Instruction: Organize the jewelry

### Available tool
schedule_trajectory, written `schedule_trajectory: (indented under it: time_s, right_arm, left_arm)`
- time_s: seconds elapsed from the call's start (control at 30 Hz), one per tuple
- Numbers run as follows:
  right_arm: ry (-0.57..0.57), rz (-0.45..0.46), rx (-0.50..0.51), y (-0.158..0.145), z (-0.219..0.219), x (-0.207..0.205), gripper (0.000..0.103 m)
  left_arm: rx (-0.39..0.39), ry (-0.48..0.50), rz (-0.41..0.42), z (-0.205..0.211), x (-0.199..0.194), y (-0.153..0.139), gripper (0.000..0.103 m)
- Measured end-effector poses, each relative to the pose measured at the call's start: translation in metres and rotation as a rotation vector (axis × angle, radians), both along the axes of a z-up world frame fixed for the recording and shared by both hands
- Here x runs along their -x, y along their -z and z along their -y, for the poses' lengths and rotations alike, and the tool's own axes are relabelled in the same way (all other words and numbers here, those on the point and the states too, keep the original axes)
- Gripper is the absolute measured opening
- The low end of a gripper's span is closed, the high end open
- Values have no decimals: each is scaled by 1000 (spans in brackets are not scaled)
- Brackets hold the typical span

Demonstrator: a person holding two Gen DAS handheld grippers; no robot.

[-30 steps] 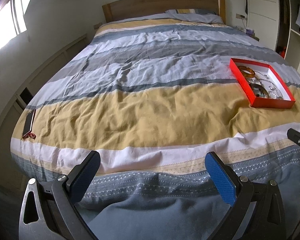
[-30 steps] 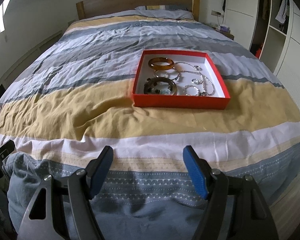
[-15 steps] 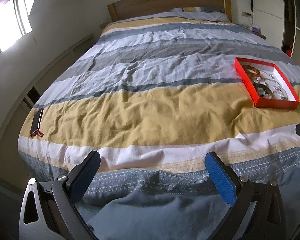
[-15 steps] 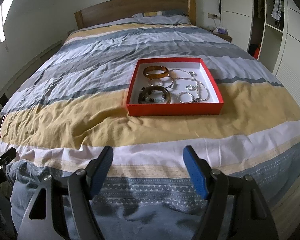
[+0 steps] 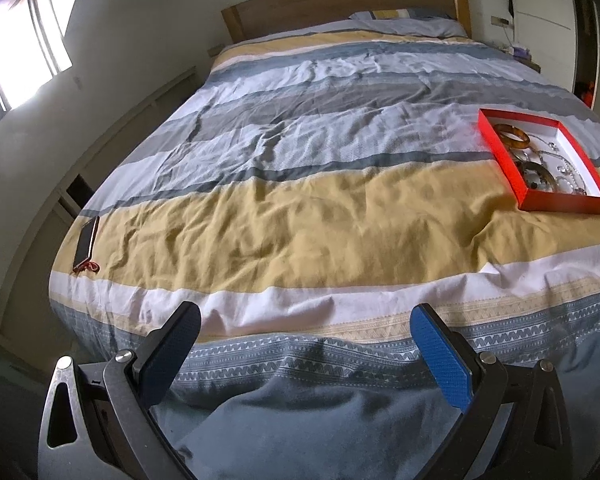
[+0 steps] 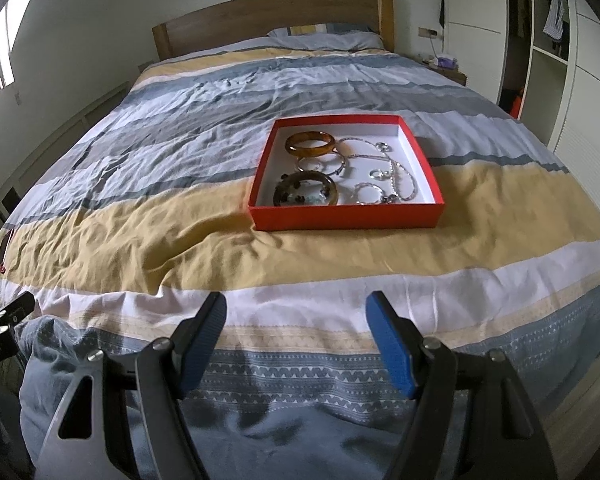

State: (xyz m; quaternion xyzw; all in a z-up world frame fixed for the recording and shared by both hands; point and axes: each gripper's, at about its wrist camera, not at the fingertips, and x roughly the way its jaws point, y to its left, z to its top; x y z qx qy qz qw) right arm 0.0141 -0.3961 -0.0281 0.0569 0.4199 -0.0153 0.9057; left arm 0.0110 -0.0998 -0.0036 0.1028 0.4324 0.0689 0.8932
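A red box (image 6: 346,218) with a white inside lies on the striped bed. In it are an amber bangle (image 6: 310,144), a dark beaded bracelet (image 6: 305,194), thin silver bangles (image 6: 322,165) and silver chains (image 6: 400,176). The same red box (image 5: 500,152) shows at the right in the left wrist view. My right gripper (image 6: 296,314) hangs open over the foot of the bed, well short of the box, with nothing between its fingers. My left gripper (image 5: 306,326) is open too, empty, far to the left of the box.
A phone (image 5: 86,244) with a red cord lies at the bed's left edge. The wooden headboard (image 6: 276,20) stands at the far end, a nightstand (image 6: 446,70) and white wardrobes (image 6: 580,60) to the right. A person's grey-clad leg (image 5: 320,420) sits below the grippers.
Both views have tilted and shifted slightly, so the red box sits lower in the right wrist view and further right in the left one. Neither gripper's jaws have changed.
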Motion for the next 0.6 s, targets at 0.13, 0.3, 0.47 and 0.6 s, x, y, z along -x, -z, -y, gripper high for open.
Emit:
schedule_trajectory:
  time_s: [0.13, 0.3, 0.47, 0.6]
  right_arm:
    - [4, -5, 1, 2, 2, 0, 71]
    - [5, -8, 3, 3, 3, 0, 71]
    - [3, -15, 18, 4, 0, 1, 71]
    - [5, -19, 28, 3, -3, 0, 71]
  left_arm:
    - [-2, 14, 0, 3, 0, 1, 102]
    - [13, 17, -2, 2, -1, 3, 102]
    - [32, 17, -8, -1, -2, 5, 102]
    - [42, 26, -3, -4, -1, 6, 102]
